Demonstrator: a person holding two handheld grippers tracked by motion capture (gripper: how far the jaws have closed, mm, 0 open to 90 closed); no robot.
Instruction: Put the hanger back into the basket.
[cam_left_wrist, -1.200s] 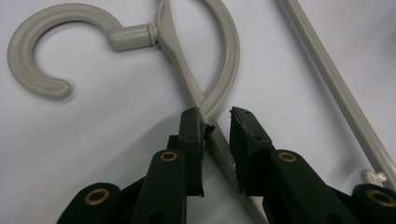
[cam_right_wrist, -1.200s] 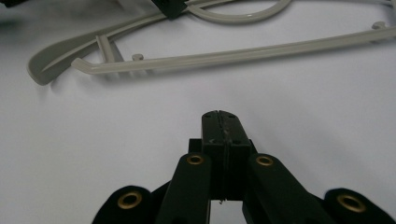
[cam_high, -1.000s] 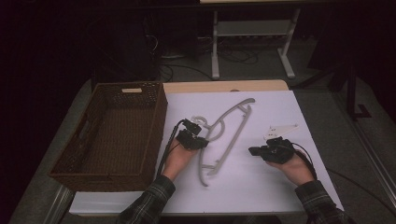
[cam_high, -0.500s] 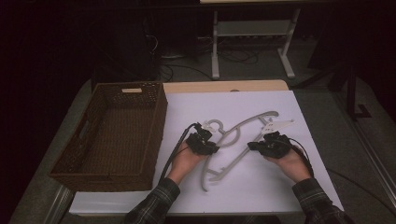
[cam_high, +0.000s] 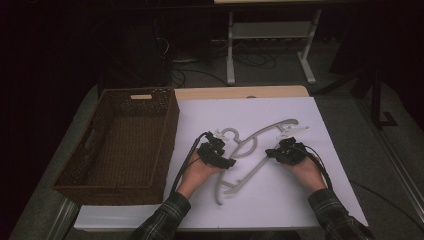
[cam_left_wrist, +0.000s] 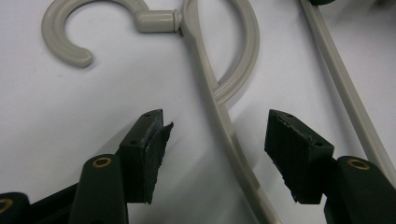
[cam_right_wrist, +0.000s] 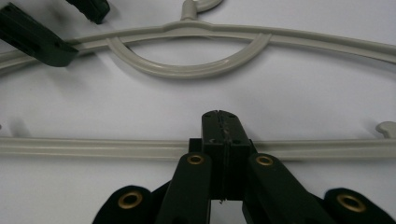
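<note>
Two grippers at grey hanger (cam_high: 260, 145) (left (cam_left_wrist: 215, 154) just opening, right (cam_right_wrist: 219, 123) closed)

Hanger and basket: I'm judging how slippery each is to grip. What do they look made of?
The hanger looks like moulded plastic, pale grey and smooth with a slight sheen, ribbed along its arms, so probably slick. The basket looks like woven wicker or rattan, dark brown and matt with a coarse weave, though plastic imitation cannot be ruled out.
</note>
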